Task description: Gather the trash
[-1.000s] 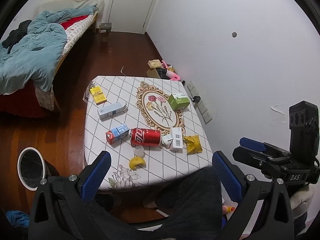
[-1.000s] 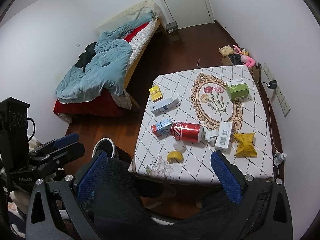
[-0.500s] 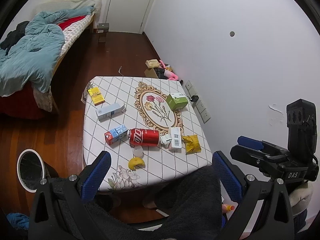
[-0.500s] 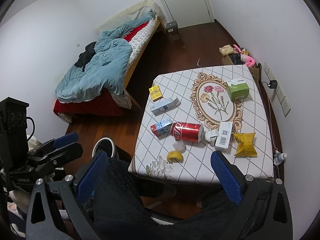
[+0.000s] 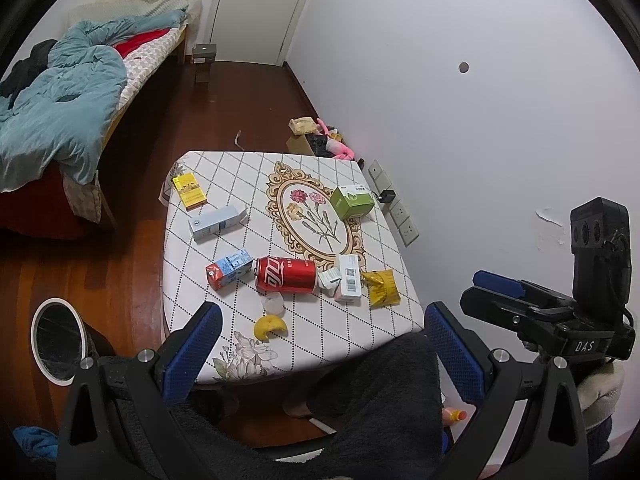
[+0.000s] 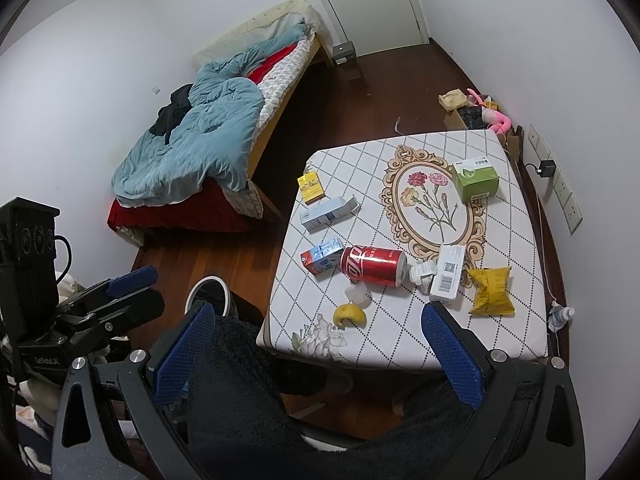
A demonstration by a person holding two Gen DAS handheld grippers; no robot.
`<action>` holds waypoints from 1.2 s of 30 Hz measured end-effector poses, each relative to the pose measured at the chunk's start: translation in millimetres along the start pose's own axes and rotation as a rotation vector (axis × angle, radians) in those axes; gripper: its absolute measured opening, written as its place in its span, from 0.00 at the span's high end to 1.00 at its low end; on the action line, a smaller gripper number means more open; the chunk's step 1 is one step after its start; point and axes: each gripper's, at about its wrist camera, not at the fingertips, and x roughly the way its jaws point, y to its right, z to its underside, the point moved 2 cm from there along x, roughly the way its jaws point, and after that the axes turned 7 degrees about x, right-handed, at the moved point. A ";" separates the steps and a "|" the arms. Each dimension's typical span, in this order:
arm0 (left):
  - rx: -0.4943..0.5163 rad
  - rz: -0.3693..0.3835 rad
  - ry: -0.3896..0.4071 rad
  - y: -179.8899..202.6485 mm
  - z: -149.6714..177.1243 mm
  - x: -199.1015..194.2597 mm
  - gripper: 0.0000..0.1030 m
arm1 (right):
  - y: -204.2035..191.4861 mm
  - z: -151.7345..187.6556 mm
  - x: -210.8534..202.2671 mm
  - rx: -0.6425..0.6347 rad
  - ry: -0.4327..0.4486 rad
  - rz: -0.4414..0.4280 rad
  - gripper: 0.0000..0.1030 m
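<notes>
A small table (image 5: 240, 176) with a white checked cloth carries the trash: a red cola can (image 5: 286, 275) on its side, a red-and-blue carton (image 5: 229, 268), a yellow peel (image 5: 270, 327), a yellow snack bag (image 5: 381, 288), a barcoded white box (image 5: 349, 283), a green box (image 5: 352, 202), a pale blue box (image 5: 217, 223) and a yellow pack (image 5: 189, 191). My left gripper (image 5: 324, 344) hangs open above the table's near edge, holding nothing. My right gripper (image 6: 320, 344) is also open and empty, short of the can (image 6: 374, 266). A white-rimmed bin (image 5: 58, 340) stands left of the table.
A bed (image 5: 60, 108) with a blue quilt lies at the far left, a shut door (image 5: 256, 8) beyond it. Boxes and a pink toy (image 5: 340, 148) sit on the floor by the right wall. Dark fleece clothing (image 5: 360, 412) of the person fills the bottom.
Both views have drifted only slightly. Nothing on the table has moved, and both grippers stay open.
</notes>
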 end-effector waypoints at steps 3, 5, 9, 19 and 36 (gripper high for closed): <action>0.000 0.001 0.001 -0.1 0.0 0.8 0.00 | -0.1 0.2 0.1 0.000 -0.001 0.002 0.00; 0.000 0.004 0.000 0.0 0.1 0.9 0.00 | -0.4 -0.1 1.9 0.002 -0.004 0.001 0.00; -0.003 0.006 -0.005 -1.5 -0.9 2.7 0.00 | 0.1 -0.3 1.1 0.000 -0.002 0.003 0.00; -0.010 -0.028 -0.007 -7.0 -2.9 9.2 0.00 | 2.7 -6.8 7.7 0.012 0.007 0.001 0.00; -0.128 -0.447 -0.292 -85.9 35.3 223.4 0.00 | 179.4 -12.2 170.5 0.430 -0.059 0.350 0.18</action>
